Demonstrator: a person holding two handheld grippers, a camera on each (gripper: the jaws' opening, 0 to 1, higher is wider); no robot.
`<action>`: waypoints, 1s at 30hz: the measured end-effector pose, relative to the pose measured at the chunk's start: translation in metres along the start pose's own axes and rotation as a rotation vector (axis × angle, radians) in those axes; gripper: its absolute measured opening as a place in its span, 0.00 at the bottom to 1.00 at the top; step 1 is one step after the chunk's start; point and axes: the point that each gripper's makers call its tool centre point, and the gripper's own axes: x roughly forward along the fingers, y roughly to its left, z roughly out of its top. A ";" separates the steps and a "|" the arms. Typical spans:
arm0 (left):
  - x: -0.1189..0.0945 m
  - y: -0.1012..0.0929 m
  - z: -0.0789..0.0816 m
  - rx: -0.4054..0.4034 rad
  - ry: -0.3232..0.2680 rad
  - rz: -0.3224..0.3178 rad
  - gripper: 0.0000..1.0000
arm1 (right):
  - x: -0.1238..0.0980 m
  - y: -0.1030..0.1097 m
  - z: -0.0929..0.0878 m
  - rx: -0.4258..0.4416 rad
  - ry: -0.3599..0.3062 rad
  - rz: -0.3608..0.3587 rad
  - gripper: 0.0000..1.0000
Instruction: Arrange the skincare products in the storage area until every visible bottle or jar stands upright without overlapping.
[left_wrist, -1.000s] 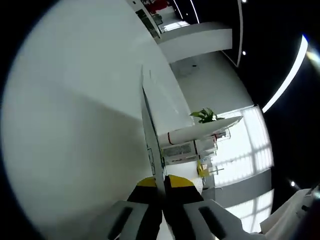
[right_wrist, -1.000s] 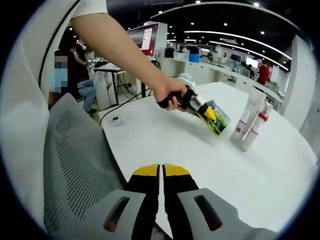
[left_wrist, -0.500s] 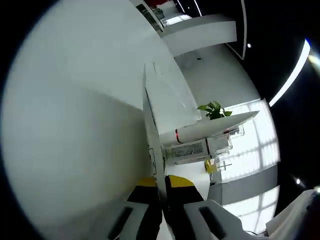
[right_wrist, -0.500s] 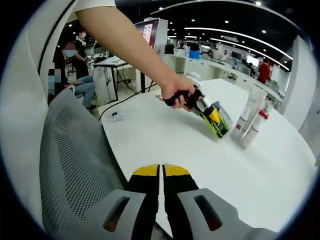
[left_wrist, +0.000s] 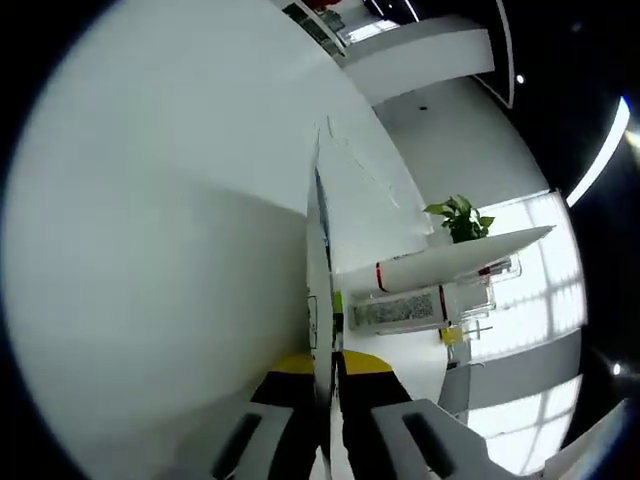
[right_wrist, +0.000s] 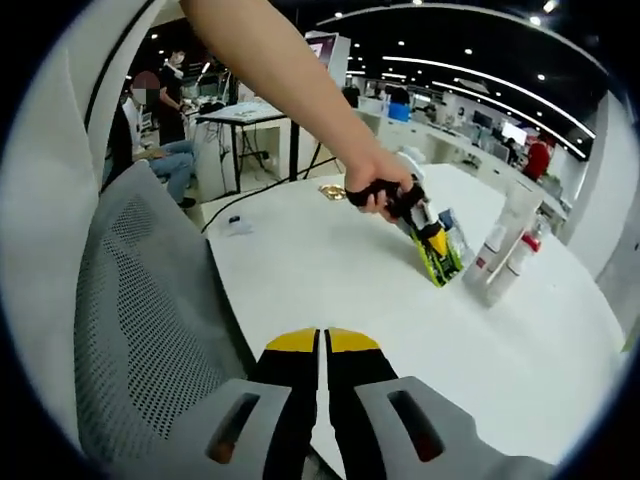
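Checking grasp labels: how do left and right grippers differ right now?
Left gripper is clamped on a thin flat pack; right gripper is shut on nothing. Left gripper sits down at the table beside the two tubes; right gripper hangs back near the mesh chair. Both have yellow jaw tips.

Open-plan office. Dark ceiling (right_wrist: 470, 40) with rows of round spotlights and long curved light strips. Large white table (right_wrist: 330, 280) in foreground, grey mesh office chair (right_wrist: 140, 330) beside it. Behind, more desks (right_wrist: 245, 115) with cables hanging down, seated person (right_wrist: 160, 150) working at one, standing figure in red (right_wrist: 540, 158) far back. Large display screen (right_wrist: 325, 50) on stand. Potted green plant (left_wrist: 458, 216) near bright windows (left_wrist: 525, 300).
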 end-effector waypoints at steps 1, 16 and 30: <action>0.000 0.001 -0.001 -0.005 0.000 0.010 0.07 | 0.000 -0.001 0.000 0.004 0.000 -0.003 0.00; -0.014 0.016 0.005 0.063 -0.009 0.180 0.18 | -0.001 0.003 -0.001 -0.047 0.011 -0.007 0.00; -0.030 0.022 0.023 0.211 -0.035 0.284 0.28 | -0.002 0.002 0.000 -0.064 0.005 -0.017 0.00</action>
